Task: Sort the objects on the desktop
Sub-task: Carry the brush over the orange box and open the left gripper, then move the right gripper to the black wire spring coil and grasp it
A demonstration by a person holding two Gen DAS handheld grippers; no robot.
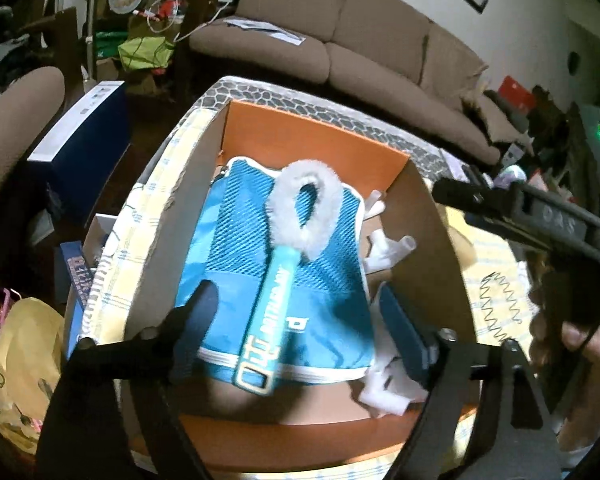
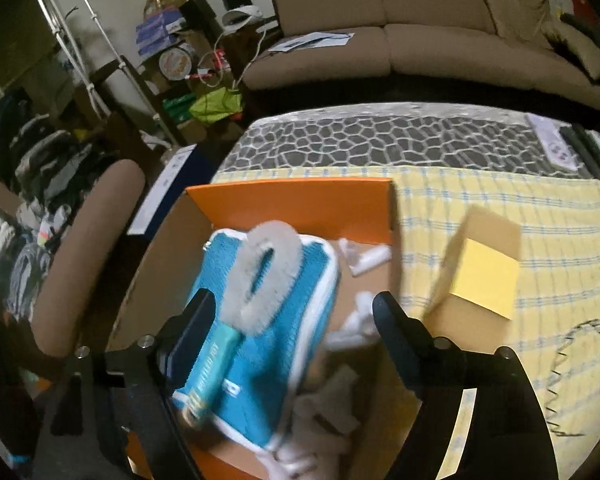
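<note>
An open orange cardboard box (image 1: 312,128) (image 2: 292,200) stands on the yellow checked cloth. Inside lies a blue mesh pouch (image 1: 236,240) (image 2: 296,280). A teal-handled brush (image 1: 276,284) (image 2: 216,364) with a grey fluffy loop head (image 1: 300,208) (image 2: 268,276) rests on the pouch. White plastic pieces (image 1: 388,248) (image 2: 368,260) lie beside the pouch. My left gripper (image 1: 296,300) hovers open over the box; the brush handle lies between its fingers, untouched. My right gripper (image 2: 294,304) is open above the pouch, holding nothing.
A small cardboard box with a yellow face (image 2: 480,268) stands right of the orange box, with a black coiled cord (image 2: 580,372) (image 1: 500,300) nearer the table's front right. A tan sofa (image 2: 420,40) stands beyond the table and a padded chair (image 2: 88,248) stands to its left. A hand (image 1: 580,340) holds the other tool's black frame (image 1: 540,216).
</note>
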